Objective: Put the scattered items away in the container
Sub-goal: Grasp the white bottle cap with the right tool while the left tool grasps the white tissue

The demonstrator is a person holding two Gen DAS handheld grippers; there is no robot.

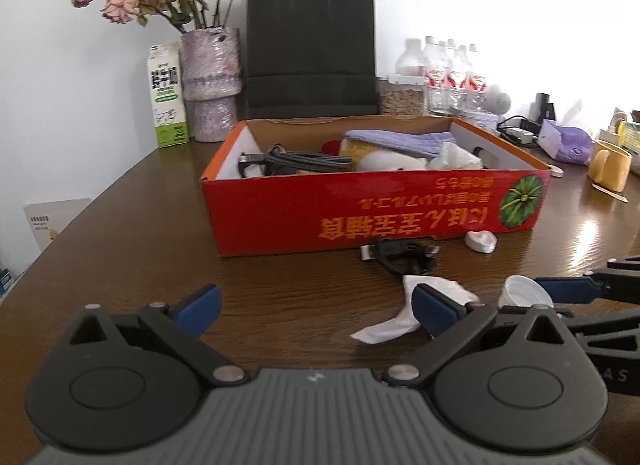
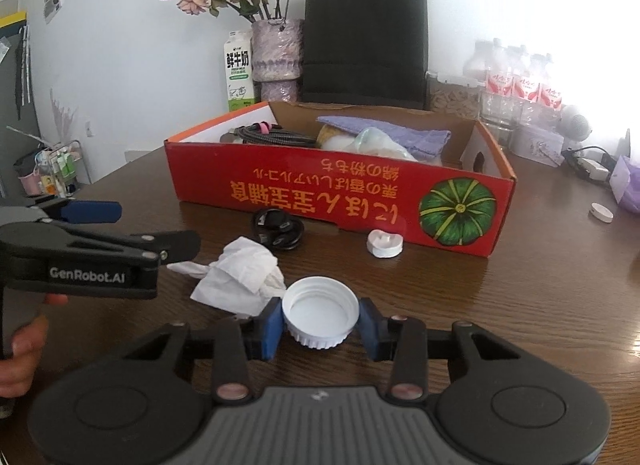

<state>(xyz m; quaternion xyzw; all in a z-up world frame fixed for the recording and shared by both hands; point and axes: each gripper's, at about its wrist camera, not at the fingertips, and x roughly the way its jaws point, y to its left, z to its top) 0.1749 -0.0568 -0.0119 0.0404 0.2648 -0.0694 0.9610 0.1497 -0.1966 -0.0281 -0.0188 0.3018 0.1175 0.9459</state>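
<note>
White cap (image 2: 320,311) clamped in right gripper (image 2: 322,325).
Left gripper (image 1: 316,305) gaping wide beside crumpled tissue (image 1: 400,317), before red box (image 1: 376,209).

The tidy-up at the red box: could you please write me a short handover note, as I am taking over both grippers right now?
Right gripper: shut on the white bottle cap, low over the table.
Left gripper: open, empty, beside the crumpled tissue.
Done: cables, a purple cloth and soft items already lie in the red box.
Left: drop the cap in the box, then collect the tissue, the black cable coil and the small white piece in front of the box. Another white disc lies far right.
</note>
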